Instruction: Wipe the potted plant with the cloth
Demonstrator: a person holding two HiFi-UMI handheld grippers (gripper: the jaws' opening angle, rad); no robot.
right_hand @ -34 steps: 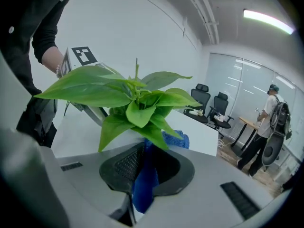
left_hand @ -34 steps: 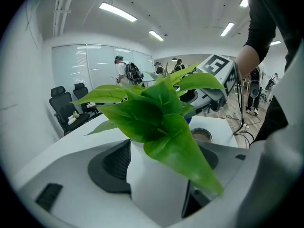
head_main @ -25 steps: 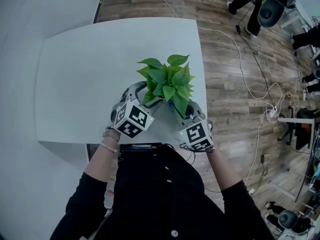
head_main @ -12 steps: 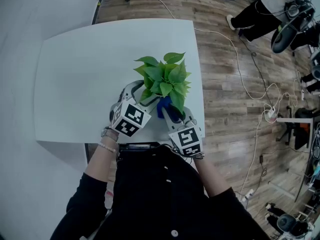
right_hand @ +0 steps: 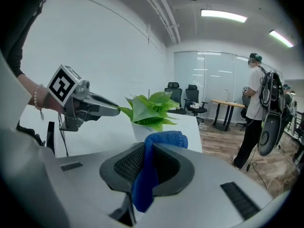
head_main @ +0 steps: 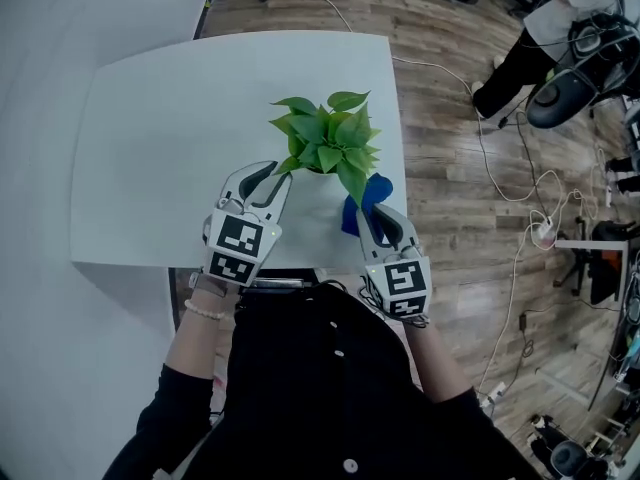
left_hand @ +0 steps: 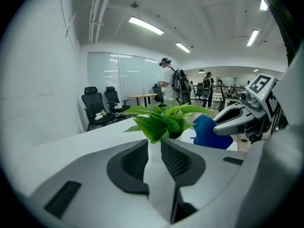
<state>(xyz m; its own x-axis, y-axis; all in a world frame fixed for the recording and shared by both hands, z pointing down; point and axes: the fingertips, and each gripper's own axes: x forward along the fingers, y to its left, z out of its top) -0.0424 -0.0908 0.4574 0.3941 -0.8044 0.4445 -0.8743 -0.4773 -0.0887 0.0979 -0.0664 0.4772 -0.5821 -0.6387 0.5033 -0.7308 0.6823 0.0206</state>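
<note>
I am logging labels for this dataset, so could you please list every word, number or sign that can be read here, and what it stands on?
No readable words, numbers or brands in any view.
Left gripper, its cube: black-and-white square markers, no letters.
Right gripper, its cube: the same.

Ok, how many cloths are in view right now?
1: the blue cloth, clamped in the right gripper beside the potted plant. None shows on the table, though the plant may hide a spot.
</note>
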